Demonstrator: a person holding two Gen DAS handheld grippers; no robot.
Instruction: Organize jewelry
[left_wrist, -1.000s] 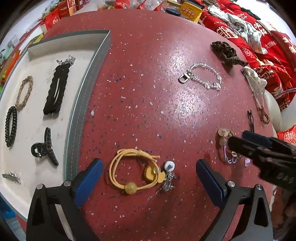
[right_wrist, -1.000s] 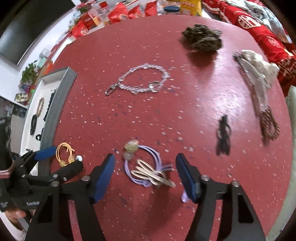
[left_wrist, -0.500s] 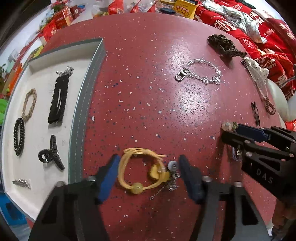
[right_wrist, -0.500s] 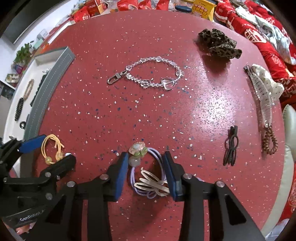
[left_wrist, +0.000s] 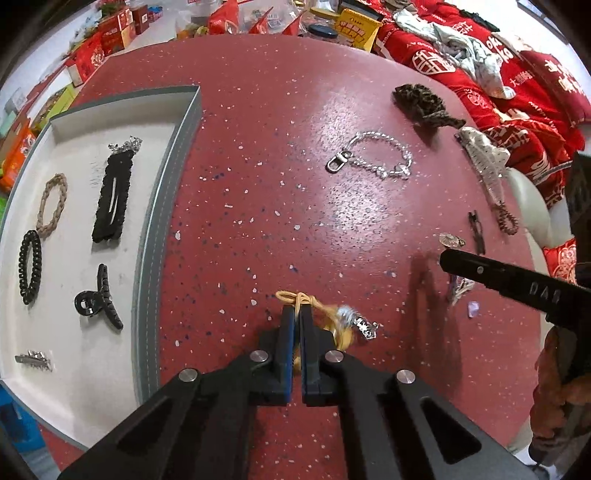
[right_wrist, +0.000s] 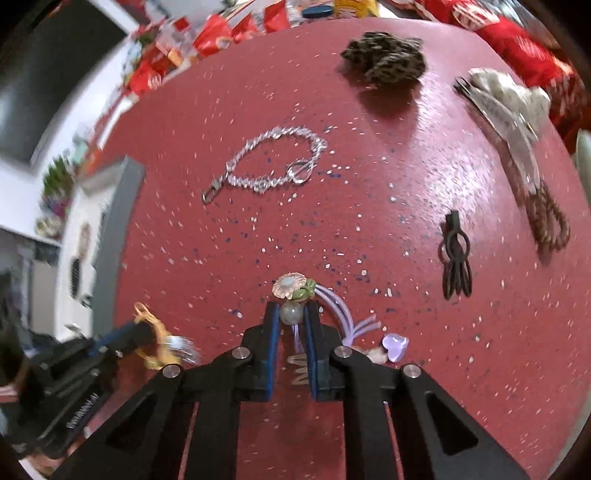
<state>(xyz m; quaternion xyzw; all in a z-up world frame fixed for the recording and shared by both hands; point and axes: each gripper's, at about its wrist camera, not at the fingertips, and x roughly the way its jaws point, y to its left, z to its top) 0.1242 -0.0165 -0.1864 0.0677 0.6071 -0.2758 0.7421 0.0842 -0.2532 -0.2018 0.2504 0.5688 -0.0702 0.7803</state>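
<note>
A yellow cord hair tie (left_wrist: 295, 297) with beads and a silver charm (left_wrist: 365, 326) lies on the red speckled table, and my left gripper (left_wrist: 297, 312) is shut on its cords. In the right wrist view my right gripper (right_wrist: 291, 314) is shut on a purple hair tie (right_wrist: 334, 301), with its pale bead (right_wrist: 289, 314) pinched between the pads below a flower charm (right_wrist: 290, 286). A grey-walled white tray (left_wrist: 162, 206) stands left of the left gripper. The left gripper (right_wrist: 142, 330) with the yellow tie shows low on the left of the right wrist view.
The tray holds a black barrette (left_wrist: 110, 199), a black claw clip (left_wrist: 98, 301), a black coil tie (left_wrist: 29, 266), a braided beige tie (left_wrist: 51, 205) and a silver clip (left_wrist: 33, 360). A silver chain bracelet (left_wrist: 373, 158), leopard scrunchie (left_wrist: 421, 101), white bow clip (left_wrist: 484, 158), small black tie (right_wrist: 456, 254) and brown coil (right_wrist: 546, 221) lie farther out.
Both grippers went from wide open to shut, the left around the yellow tie and the right around the purple tie. The yellow tie is now bunched up.
</note>
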